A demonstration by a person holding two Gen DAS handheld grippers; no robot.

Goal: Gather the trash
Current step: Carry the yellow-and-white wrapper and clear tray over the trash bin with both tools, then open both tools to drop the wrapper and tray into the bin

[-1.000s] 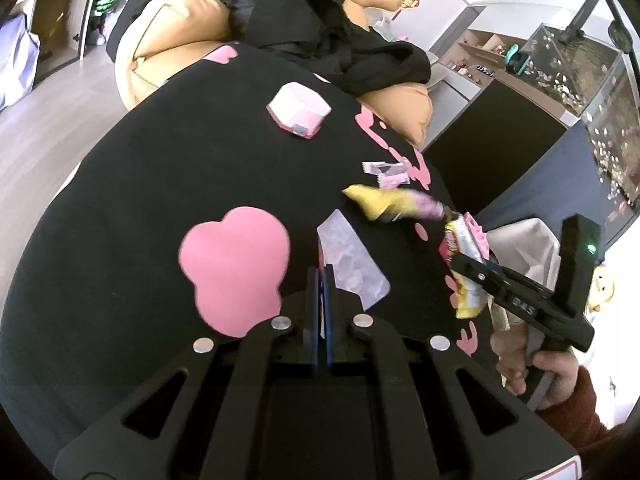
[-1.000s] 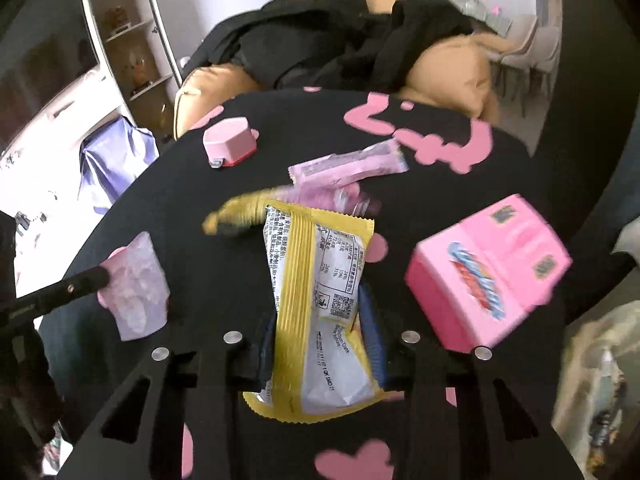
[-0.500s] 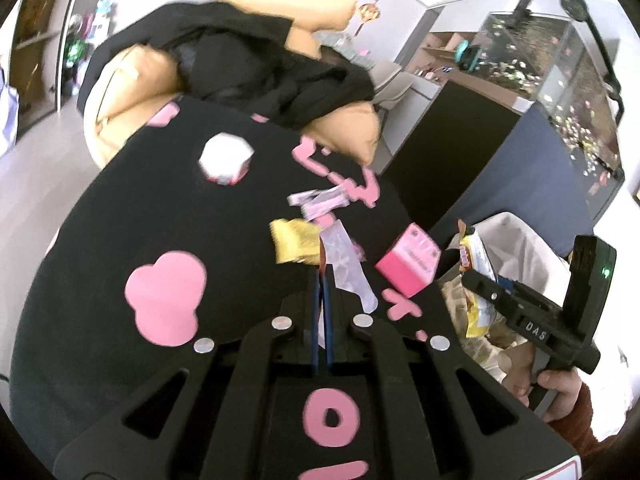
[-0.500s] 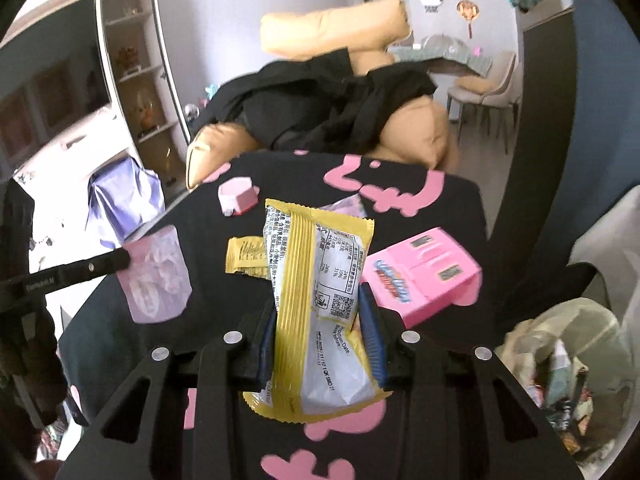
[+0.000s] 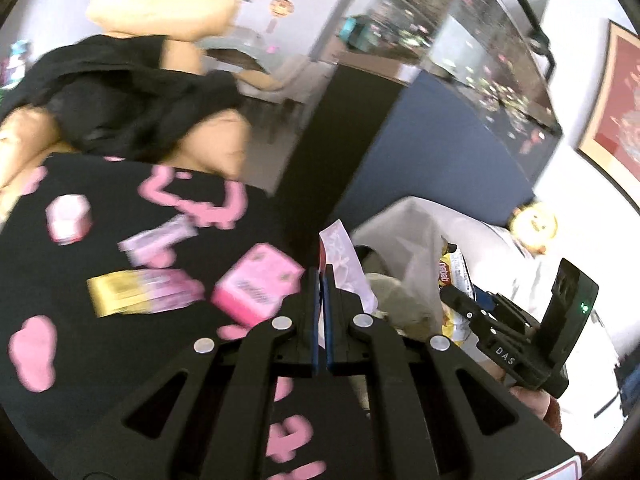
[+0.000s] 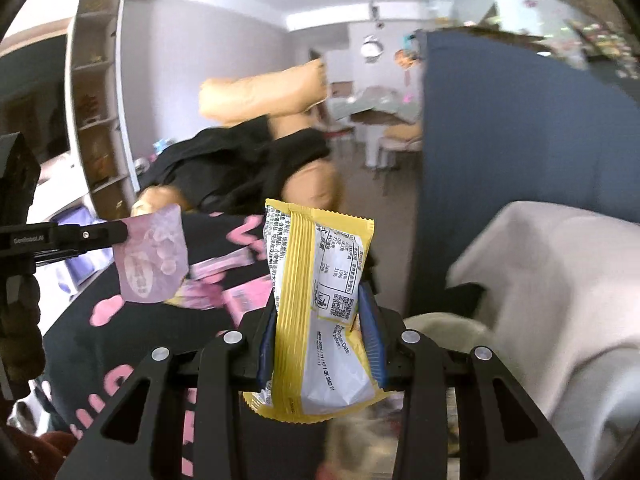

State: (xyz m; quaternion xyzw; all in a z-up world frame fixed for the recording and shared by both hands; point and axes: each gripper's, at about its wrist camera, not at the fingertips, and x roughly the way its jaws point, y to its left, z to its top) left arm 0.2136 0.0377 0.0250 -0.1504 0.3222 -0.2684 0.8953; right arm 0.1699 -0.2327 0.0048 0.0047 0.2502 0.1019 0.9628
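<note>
My left gripper [image 5: 323,276] is shut on a pale pink see-through wrapper [image 5: 343,254], which sticks up past the table's right edge toward the open white trash bag [image 5: 416,232]. In the right wrist view that same wrapper [image 6: 152,258] hangs from the left gripper's fingertips [image 6: 108,234]. My right gripper [image 6: 320,312] is shut on a yellow-and-white snack packet [image 6: 320,280], held upright beside the bag [image 6: 560,280]. The left wrist view shows the right gripper [image 5: 466,304] holding that packet [image 5: 452,280] over the bag's mouth.
On the black table with pink shapes [image 5: 80,360] lie a pink box [image 5: 256,284], a yellow-pink wrapper [image 5: 144,292], a long pink wrapper [image 5: 160,236] and a pink-white hexagonal box [image 5: 68,218]. Behind it is an orange sofa with black clothes [image 5: 120,112]. A dark blue cabinet [image 5: 440,152] stands behind the bag.
Both grippers have risen and swung right, off the table toward the trash bag, each still holding its piece. The pink box and the other table litter now lie to their left.
</note>
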